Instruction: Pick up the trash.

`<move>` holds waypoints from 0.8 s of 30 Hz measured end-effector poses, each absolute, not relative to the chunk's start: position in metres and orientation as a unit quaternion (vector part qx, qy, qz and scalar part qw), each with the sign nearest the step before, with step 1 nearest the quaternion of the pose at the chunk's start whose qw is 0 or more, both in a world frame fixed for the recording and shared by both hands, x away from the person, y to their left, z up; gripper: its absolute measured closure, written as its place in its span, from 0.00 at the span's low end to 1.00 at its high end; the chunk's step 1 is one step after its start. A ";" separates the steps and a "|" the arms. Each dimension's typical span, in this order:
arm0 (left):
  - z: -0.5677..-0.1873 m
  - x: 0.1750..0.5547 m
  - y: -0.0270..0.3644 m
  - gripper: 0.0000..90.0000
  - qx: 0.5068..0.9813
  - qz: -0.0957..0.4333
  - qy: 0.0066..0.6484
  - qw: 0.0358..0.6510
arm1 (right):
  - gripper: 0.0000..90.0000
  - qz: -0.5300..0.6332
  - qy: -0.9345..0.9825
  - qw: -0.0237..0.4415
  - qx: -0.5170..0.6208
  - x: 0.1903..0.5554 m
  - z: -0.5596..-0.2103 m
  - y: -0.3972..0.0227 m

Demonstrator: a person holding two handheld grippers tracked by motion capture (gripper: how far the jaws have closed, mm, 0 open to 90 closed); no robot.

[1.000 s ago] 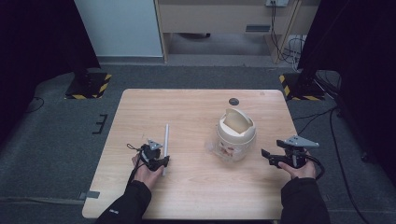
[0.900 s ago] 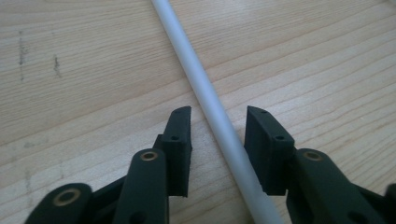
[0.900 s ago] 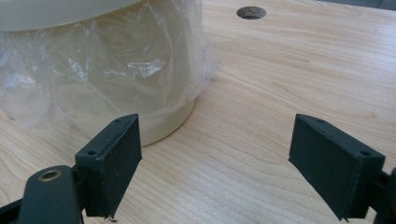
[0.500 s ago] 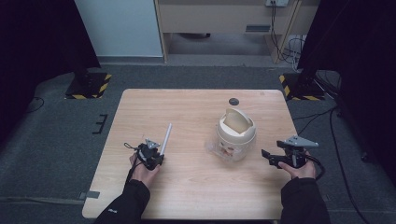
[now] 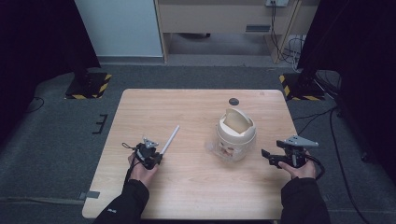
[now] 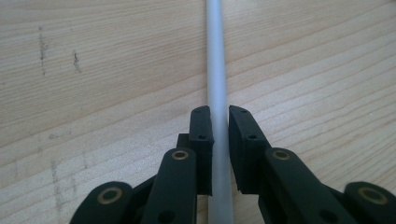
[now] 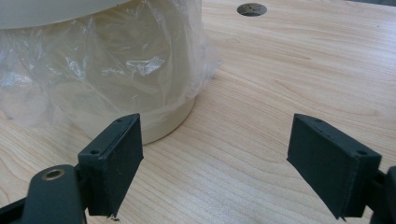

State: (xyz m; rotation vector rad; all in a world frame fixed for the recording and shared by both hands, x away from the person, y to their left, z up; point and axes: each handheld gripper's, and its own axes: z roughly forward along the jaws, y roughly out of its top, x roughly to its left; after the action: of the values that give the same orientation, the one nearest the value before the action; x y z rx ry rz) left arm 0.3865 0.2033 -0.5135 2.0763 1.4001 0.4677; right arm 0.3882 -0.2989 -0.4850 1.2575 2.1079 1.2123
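A thin white rod (image 5: 169,140) lies slanted on the wooden table (image 5: 187,196), left of centre. My left gripper (image 5: 158,153) grips its near end. In the left gripper view the rod (image 6: 215,70) runs straight away between the two black pads, and my left gripper (image 6: 220,116) has just been closing on it. A cream swing-lid bin (image 5: 236,135) with a clear plastic liner stands right of centre. My right gripper (image 5: 267,157) rests on the table to the right of the bin, open and holding nothing. In the right gripper view the bin (image 7: 107,60) is just beyond my right gripper (image 7: 229,154).
A small round dark hole (image 5: 233,101) sits in the tabletop near the far edge behind the bin; the hole (image 7: 252,9) is also at the top of the right gripper view. Grey floor surrounds the table.
The rod's far end has swung to the right, from nearly straight ahead to a slant. The left jaws have drawn in around its near end. The right hand has not moved.
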 end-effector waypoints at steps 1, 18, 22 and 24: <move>-0.512 0.387 0.204 0.88 0.779 0.175 0.526 0.294 | 0.20 0.434 0.754 0.201 0.450 0.388 -0.485 -0.299; -0.466 0.374 0.219 0.89 0.728 0.225 0.505 0.404 | 0.21 0.448 0.744 0.206 0.450 0.388 -0.481 -0.301; -0.456 0.370 0.222 0.89 0.719 0.232 0.502 0.421 | 0.21 0.448 0.745 0.206 0.449 0.388 -0.480 -0.302; -0.451 0.368 0.223 0.89 0.713 0.237 0.499 0.431 | 0.21 0.451 0.743 0.206 0.450 0.388 -0.479 -0.301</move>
State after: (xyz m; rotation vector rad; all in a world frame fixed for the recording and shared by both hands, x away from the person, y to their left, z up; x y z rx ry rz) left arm 0.3681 0.2235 -0.4509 1.7792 1.2438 0.5917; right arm 0.3883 -0.3014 -0.4794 1.2546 2.0701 1.2564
